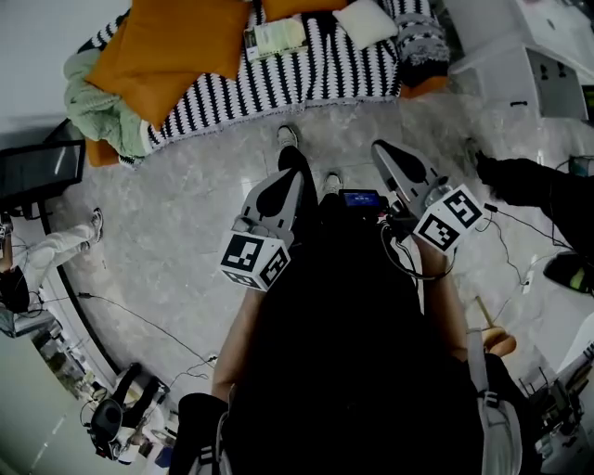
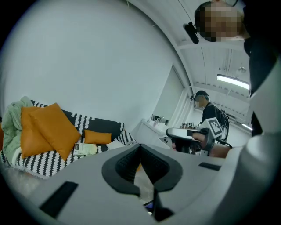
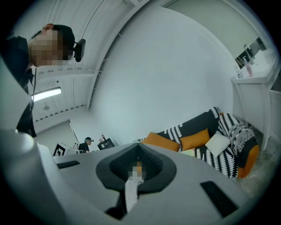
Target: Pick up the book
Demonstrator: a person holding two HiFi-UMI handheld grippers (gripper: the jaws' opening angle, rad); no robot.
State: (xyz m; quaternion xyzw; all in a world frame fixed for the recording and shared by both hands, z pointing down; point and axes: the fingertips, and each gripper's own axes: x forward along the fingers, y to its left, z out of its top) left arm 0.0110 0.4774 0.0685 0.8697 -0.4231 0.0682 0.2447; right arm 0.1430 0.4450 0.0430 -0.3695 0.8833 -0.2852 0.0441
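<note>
The book (image 1: 276, 39), pale green and white, lies flat on the black-and-white striped blanket of the sofa (image 1: 306, 79), between the orange cushions (image 1: 176, 51) and a white pillow (image 1: 367, 20). Both grippers hang over the marble floor, well short of the sofa and pointing toward it. My left gripper (image 1: 295, 167) is shut with nothing in it, and the left gripper view has the book (image 2: 85, 150) far off at left. My right gripper (image 1: 380, 148) also looks shut and empty. In the right gripper view a pale edge of the book (image 3: 189, 152) peeks out beside the cushions.
A green blanket (image 1: 97, 111) is heaped at the sofa's left end. White cabinets (image 1: 529, 65) stand at the right. A dark monitor (image 1: 37, 172) and a person in pale trousers (image 1: 56, 246) are at the left. Cables (image 1: 139, 320) trail over the floor.
</note>
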